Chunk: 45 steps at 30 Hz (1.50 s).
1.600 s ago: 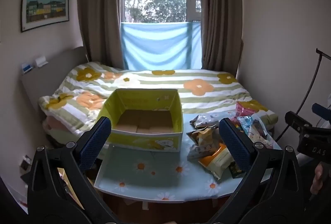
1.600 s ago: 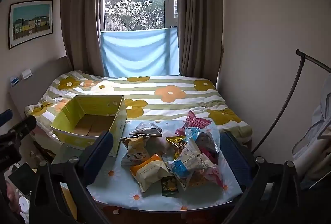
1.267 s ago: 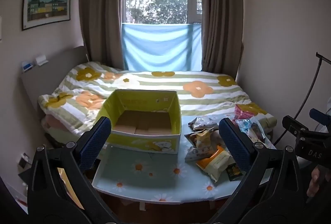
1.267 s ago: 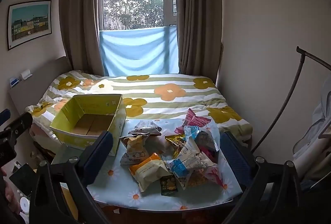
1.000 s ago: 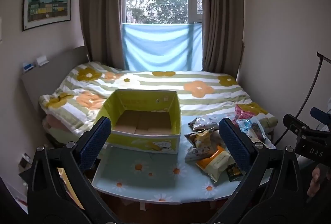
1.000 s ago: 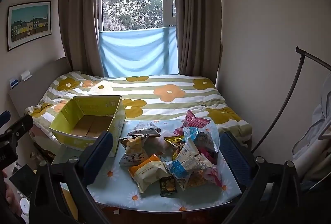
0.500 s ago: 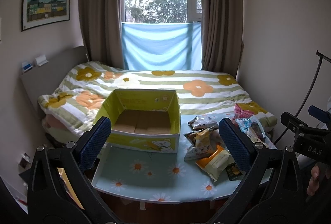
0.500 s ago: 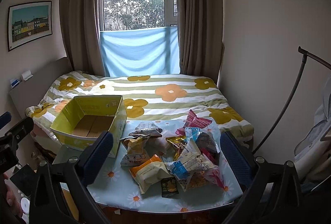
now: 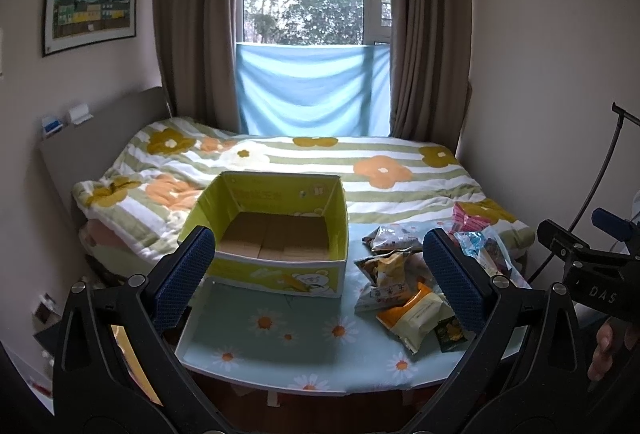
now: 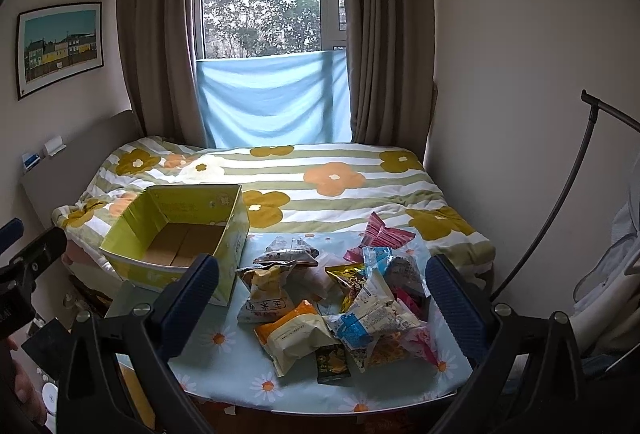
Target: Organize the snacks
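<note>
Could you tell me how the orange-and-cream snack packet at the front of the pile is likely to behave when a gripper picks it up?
The orange-and-cream packet looks puffed, so it is probably light and would dent under the pads. Its glossy film may be slippery. It overlaps the small dark packet, which might shift when it lifts.

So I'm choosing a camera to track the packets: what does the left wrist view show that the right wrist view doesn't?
Only the left view shows the bear print on the yellow-green cardboard box front. Only the right view shows the whole snack packet pile, uncovered. Both share the box, daisy-print tablecloth, orange-and-cream packet and open left gripper and right gripper.
</note>
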Each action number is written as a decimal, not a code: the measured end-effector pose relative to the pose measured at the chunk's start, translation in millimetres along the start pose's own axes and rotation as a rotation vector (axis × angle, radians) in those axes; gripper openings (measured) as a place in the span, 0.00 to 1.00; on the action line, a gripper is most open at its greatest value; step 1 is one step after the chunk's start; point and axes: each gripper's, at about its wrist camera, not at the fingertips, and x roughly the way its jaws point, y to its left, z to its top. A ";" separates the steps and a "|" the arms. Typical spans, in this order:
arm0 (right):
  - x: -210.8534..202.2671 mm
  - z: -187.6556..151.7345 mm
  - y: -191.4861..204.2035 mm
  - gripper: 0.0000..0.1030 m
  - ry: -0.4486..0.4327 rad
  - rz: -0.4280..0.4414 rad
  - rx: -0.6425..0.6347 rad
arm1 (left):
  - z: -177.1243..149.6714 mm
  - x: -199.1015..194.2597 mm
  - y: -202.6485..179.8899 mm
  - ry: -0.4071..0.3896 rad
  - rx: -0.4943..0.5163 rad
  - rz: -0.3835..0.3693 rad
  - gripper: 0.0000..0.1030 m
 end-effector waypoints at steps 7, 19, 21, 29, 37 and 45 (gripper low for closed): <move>2.4 -0.2 0.5 1.00 0.002 0.001 0.004 | -0.9 1.1 -0.2 -0.002 0.002 -0.001 1.00; 3.6 -1.0 -0.2 1.00 0.004 0.003 0.006 | -2.3 3.2 -1.3 -0.005 0.002 0.000 1.00; 3.8 -0.7 0.0 1.00 0.004 0.003 0.007 | -2.1 3.1 -1.4 -0.004 0.002 0.001 1.00; 4.0 -0.7 -2.2 1.00 0.004 0.002 0.008 | -2.1 3.0 -0.7 -0.004 0.002 -0.001 1.00; 4.5 -1.2 -2.8 1.00 0.004 0.000 0.010 | -1.6 4.3 -1.4 -0.003 0.002 0.002 1.00; 5.0 -1.2 -2.7 1.00 0.005 0.001 0.010 | -1.4 4.1 -1.3 -0.002 0.003 0.001 1.00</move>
